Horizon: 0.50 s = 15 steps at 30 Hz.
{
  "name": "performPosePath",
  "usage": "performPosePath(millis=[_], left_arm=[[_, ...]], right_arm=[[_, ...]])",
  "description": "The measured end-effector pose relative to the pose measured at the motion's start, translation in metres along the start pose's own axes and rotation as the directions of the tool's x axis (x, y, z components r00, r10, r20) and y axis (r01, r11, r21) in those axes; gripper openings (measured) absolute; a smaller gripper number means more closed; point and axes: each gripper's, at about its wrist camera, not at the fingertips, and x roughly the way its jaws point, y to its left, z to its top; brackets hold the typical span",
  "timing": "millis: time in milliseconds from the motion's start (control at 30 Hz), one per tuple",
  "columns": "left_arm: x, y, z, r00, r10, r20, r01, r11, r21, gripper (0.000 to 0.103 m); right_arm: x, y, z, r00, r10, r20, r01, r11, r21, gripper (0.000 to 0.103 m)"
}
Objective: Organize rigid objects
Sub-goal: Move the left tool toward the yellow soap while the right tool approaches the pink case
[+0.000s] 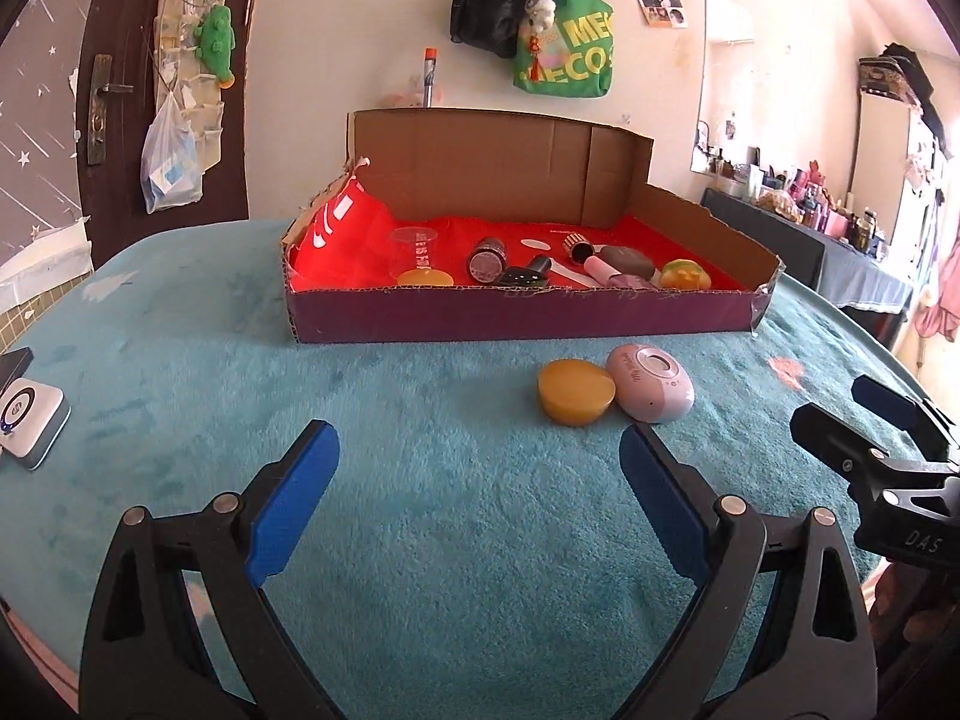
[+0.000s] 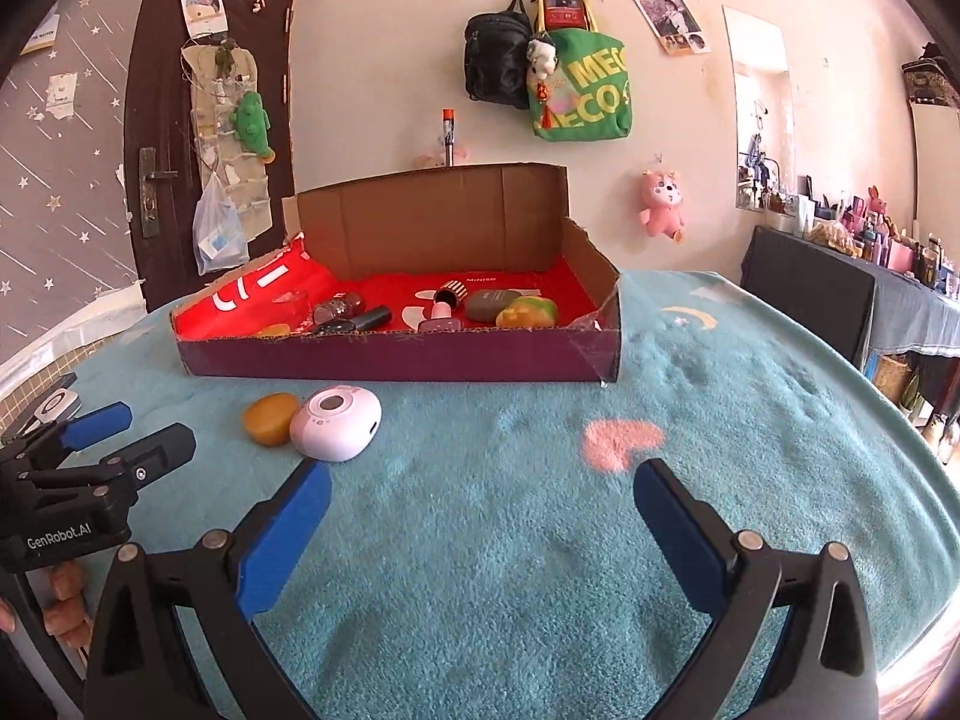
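Observation:
A shallow cardboard box with a red lining stands on the teal blanket and holds several small items, among them dark bottles, a grey stone and a yellow-green lump. In front of it lie a round amber puck and a pale pink oval device, touching each other. My left gripper is open over bare blanket, with both objects just beyond its right finger. My right gripper is open too, the pink device just past its left finger. Neither holds anything.
A white square gadget lies at the blanket's left edge. A pink heart patch marks the blanket. A dark door and hanging bags are on the wall behind. A cluttered side table stands at the right.

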Motion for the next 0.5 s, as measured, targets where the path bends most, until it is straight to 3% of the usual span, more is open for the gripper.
performPosePath(millis=[500], left_arm=[[0.0059,0.0037,0.0097,1.0,-0.004,-0.029,0.003,1.0,-0.012,0.096]], right_arm=[[0.0053,0.0037,0.0033,0.999,0.025,-0.031,-0.025,1.0,0.006,0.103]])
